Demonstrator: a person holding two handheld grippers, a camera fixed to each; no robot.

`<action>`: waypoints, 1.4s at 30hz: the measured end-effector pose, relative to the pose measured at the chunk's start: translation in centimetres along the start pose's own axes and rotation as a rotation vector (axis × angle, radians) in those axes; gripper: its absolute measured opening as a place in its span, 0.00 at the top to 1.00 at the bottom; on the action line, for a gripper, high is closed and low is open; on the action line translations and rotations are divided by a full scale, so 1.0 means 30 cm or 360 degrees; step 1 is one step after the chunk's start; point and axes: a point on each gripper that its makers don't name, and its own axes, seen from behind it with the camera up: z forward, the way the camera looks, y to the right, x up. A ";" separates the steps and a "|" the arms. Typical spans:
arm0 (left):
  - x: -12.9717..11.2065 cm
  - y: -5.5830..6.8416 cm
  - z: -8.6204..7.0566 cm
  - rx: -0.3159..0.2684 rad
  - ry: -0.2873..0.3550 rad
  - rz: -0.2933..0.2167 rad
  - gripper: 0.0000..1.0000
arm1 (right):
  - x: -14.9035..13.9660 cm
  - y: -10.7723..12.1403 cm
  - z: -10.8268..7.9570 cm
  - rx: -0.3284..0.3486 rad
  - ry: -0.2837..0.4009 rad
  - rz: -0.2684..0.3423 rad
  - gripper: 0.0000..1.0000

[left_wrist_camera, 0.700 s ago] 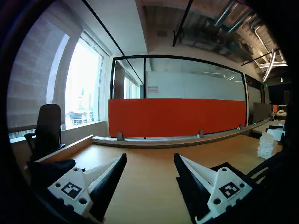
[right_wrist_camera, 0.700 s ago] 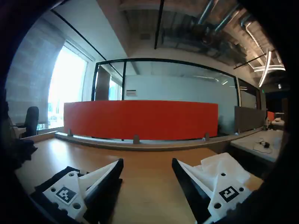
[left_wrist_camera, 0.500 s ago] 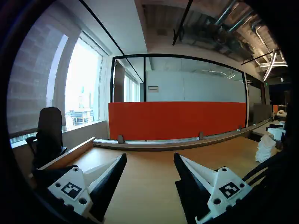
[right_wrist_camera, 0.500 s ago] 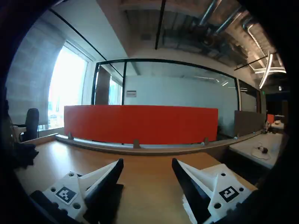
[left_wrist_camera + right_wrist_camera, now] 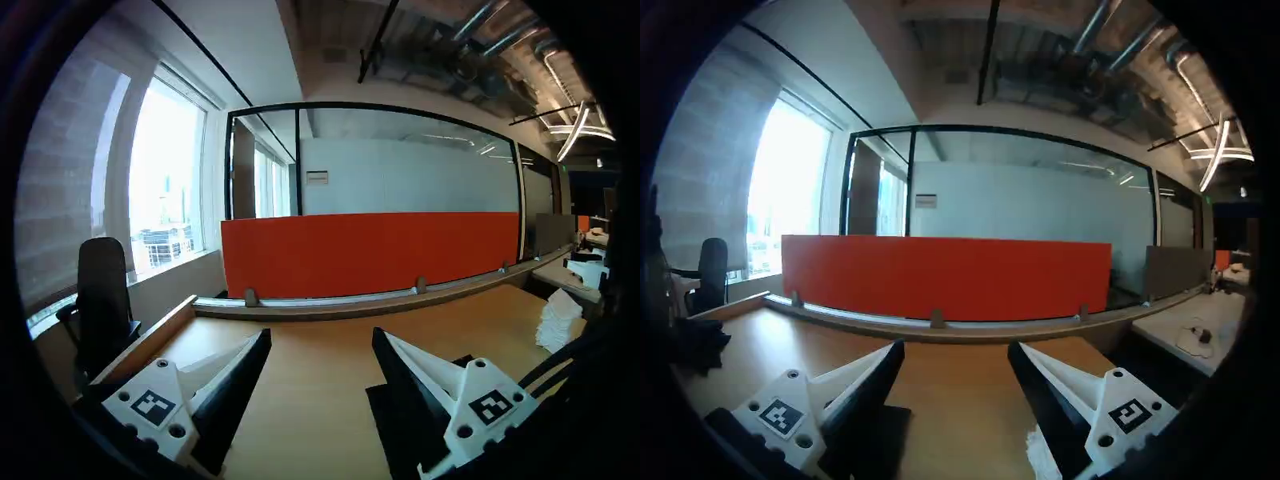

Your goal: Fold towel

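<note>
We hold the left tongs (image 5: 320, 334) low over the wooden table (image 5: 320, 400), their fingers spread apart with nothing between them; the right tongs (image 5: 954, 346) are open and empty too. The towel (image 5: 1038, 458) shows as a white scrap at the bottom of the right gripper view, just beside the right finger, and most of it is cut off, so we cannot tell how it lies or whether it is already folded. At the table's far right end sits a stack of white cloths (image 5: 558, 320), well apart from us. We judge the towel soft, light and limp: it will sag and drag, so we would pinch two neighbouring corners, one in each pair of tongs, close to the hem. A dark flat sheet (image 5: 894, 424) lies under the tongs and a dark crumpled heap (image 5: 698, 350) sits off to the left; we cannot make out what either is.
</note>
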 end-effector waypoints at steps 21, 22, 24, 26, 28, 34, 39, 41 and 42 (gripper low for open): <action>-0.050 0.217 -0.015 -0.0465 -0.0238 0.0181 0.07 | -0.054 -0.197 -0.052 0.0519 -0.0307 -0.0228 0.00; -0.058 0.225 -0.017 -0.0483 -0.0251 0.0187 0.06 | -0.061 -0.205 -0.055 0.0540 -0.0322 -0.0234 0.00; -0.074 0.237 -0.022 -0.0512 -0.0274 0.0198 0.07 | -0.070 -0.219 -0.062 0.0575 -0.0346 -0.0243 0.00; -0.090 0.246 -0.027 -0.0539 -0.0298 0.0207 0.07 | -0.077 -0.233 -0.068 0.0608 -0.0369 -0.0251 0.00; -0.102 0.254 -0.031 -0.0561 -0.0320 0.0217 0.07 | -0.081 -0.247 -0.072 0.0638 -0.0389 -0.0259 0.00; -0.141 0.276 -0.053 -0.0632 -0.0383 0.0247 0.06 | -0.109 -0.274 -0.083 0.0712 -0.0470 -0.0280 0.00; -0.199 0.292 -0.069 -0.0673 -0.0448 0.0267 0.06 | -0.168 -0.302 -0.105 0.0776 -0.0548 -0.0314 0.00; -0.228 0.300 -0.075 -0.0685 -0.0473 0.0272 0.06 | -0.199 -0.314 -0.116 0.0799 -0.0578 -0.0327 0.00; -0.241 0.304 -0.077 -0.0689 -0.0483 0.0272 0.06 | -0.212 -0.319 -0.120 0.0806 -0.0588 -0.0329 0.00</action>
